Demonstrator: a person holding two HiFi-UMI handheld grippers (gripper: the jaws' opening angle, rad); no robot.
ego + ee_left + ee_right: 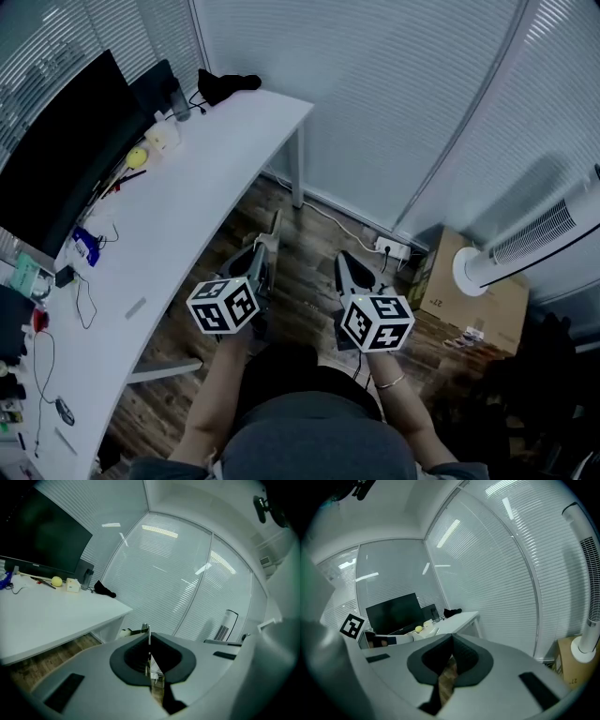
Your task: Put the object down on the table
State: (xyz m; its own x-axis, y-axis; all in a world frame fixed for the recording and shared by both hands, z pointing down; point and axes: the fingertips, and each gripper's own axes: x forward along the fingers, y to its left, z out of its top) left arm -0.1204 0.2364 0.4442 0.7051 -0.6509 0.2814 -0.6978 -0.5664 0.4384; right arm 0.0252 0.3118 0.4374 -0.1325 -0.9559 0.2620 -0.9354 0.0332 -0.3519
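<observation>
both claws hang low in the middle of the head view, over the wood floor (305, 246) and just right of the white table (197, 206), tilted a little downward, which reads as a resting pose and not a reach. the left gripper (267, 239) has its jaws pressed together with nothing between them, and its own view shows the same (148, 637). the right gripper (344, 262) also looks pressed together and empty in its own view (451, 641). no object is pinched, so nothing is being carried. which thing the task means can't be told: a yellow ball (137, 157) and a black cloth (228, 85) lie on the table at the upper left, well apart from both claws
</observation>
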